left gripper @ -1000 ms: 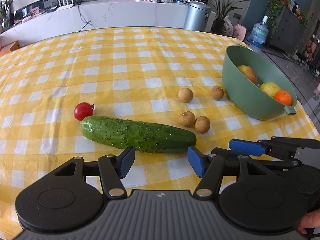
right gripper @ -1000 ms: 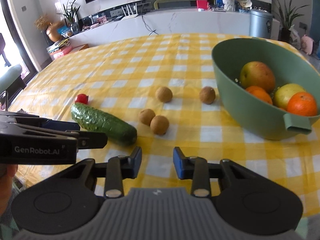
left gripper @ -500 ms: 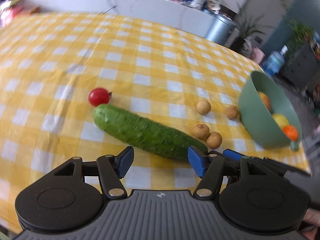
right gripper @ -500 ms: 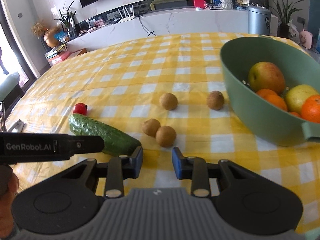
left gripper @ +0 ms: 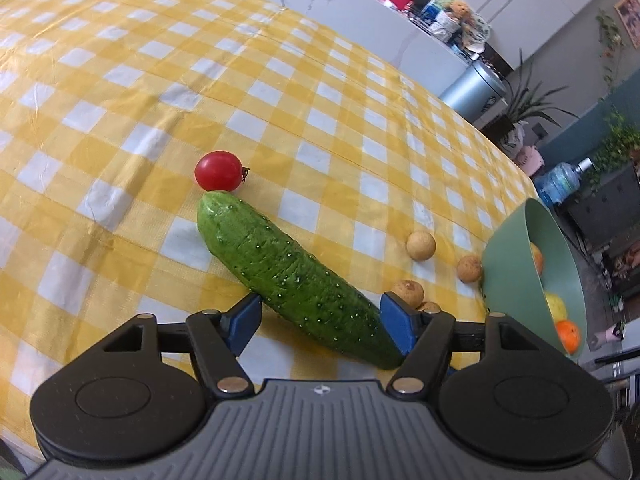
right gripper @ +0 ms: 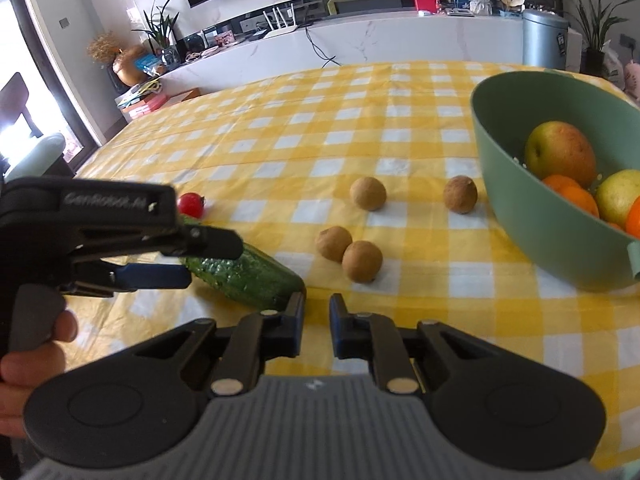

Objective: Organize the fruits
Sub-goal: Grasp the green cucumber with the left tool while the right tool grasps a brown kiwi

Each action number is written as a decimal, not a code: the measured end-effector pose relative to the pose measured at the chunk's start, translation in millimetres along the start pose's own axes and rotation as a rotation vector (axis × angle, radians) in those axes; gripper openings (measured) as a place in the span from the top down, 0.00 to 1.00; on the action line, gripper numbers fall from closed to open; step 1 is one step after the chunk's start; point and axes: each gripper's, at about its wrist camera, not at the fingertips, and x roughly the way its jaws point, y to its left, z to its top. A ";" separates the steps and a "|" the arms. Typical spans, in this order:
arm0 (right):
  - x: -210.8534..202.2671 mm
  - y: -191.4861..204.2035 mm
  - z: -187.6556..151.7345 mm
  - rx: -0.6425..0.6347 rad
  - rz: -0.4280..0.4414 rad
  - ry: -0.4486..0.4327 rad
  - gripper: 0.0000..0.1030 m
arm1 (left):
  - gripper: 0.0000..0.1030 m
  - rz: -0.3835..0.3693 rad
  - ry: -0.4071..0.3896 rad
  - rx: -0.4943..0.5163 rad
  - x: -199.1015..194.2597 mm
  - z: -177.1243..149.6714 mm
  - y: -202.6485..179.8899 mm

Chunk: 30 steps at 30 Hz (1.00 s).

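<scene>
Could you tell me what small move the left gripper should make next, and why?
Probably ease down and close on the cucumber. The left gripper has its jaws opening, with the cucumber lying slantwise between the blue pads, not yet pressed, while the green bowl waits with fruit inside.

Bright daylight from a blown-out window [right gripper: 24,128] at left, soft shadows, strong fisheye bending at edges.

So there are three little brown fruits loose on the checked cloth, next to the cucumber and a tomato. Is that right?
Not quite: there are four brown fruits loose on the cloth, as the right wrist view shows. The cucumber and tomato lie there as you say.
</scene>
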 end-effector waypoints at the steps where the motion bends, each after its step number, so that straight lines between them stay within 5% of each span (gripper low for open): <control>1: 0.1 0.2 0.1 -0.001 -0.004 -0.001 0.88 | 0.20 0.008 -0.003 -0.008 1.2 0.3 -1.7; 11: 2.3 -1.9 1.1 0.011 -0.007 -0.002 0.88 | 0.19 0.130 -0.037 -0.065 16.1 0.5 -16.3; 20: -3.7 -14.8 1.9 0.100 -0.048 -0.047 0.76 | 0.38 0.087 -0.012 -0.012 7.3 10.3 -14.1; 25: -0.8 -14.0 5.8 0.101 -0.095 -0.063 0.70 | 0.66 0.082 0.024 0.095 0.0 20.6 -18.0; 30: 5.6 -7.4 10.8 0.050 -0.123 -0.072 0.69 | 0.69 0.044 0.024 0.119 -0.8 23.3 -21.2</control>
